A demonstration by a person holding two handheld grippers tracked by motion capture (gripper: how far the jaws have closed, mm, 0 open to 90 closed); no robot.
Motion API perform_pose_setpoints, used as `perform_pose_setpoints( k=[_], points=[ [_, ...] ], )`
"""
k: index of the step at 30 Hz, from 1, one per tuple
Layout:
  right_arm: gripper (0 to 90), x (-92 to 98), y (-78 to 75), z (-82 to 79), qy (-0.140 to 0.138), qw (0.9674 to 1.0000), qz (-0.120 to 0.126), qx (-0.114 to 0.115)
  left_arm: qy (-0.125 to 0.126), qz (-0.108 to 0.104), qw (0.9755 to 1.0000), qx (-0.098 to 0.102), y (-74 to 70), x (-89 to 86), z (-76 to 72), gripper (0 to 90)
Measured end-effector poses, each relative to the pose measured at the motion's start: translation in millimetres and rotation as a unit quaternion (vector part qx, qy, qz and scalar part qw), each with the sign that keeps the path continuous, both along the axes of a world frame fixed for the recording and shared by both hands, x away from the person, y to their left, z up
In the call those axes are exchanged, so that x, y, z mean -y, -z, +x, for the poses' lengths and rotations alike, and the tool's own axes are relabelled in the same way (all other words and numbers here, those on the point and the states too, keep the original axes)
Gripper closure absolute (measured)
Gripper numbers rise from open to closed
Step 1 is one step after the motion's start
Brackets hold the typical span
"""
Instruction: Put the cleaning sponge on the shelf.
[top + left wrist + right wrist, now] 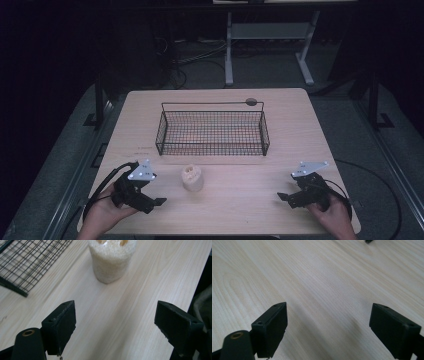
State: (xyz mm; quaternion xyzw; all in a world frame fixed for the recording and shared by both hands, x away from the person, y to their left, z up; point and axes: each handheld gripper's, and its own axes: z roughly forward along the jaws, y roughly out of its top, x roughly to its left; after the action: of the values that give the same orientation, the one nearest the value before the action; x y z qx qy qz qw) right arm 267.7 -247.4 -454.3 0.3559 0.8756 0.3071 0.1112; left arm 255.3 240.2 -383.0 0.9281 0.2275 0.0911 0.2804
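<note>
Pale wood table (280, 150), dark room, left claw (115, 322) released, right claw (328, 326) released

Room was dark, with light falling mainly on the pale wood-grain table (300, 130). Grey floor (270, 65) lay beyond the far edge. A white-legged desk frame (270, 35) stood further back, with loose cables (195, 55) on the floor to its left. Dark stand legs (372, 100) flanked the table.
</note>
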Motion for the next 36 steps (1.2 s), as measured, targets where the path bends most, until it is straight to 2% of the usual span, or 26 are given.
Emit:
perform_pose_setpoints(
  k=[13, 36],
  points=[
    [14.5, 0.6, -1.0, -0.4, -0.001, 1.0000, 0.000, 0.001, 0.019, 0.010, 0.9997, -0.009, -5.1, 21.8, 14.4, 16.6],
    [14.4, 0.5, -1.0, -0.4, -0.003, 1.0000, 0.001, 0.000, 0.035, 0.033, 0.9986, -0.020, -6.2, 41.9, 31.2, 16.6]
  ],
)
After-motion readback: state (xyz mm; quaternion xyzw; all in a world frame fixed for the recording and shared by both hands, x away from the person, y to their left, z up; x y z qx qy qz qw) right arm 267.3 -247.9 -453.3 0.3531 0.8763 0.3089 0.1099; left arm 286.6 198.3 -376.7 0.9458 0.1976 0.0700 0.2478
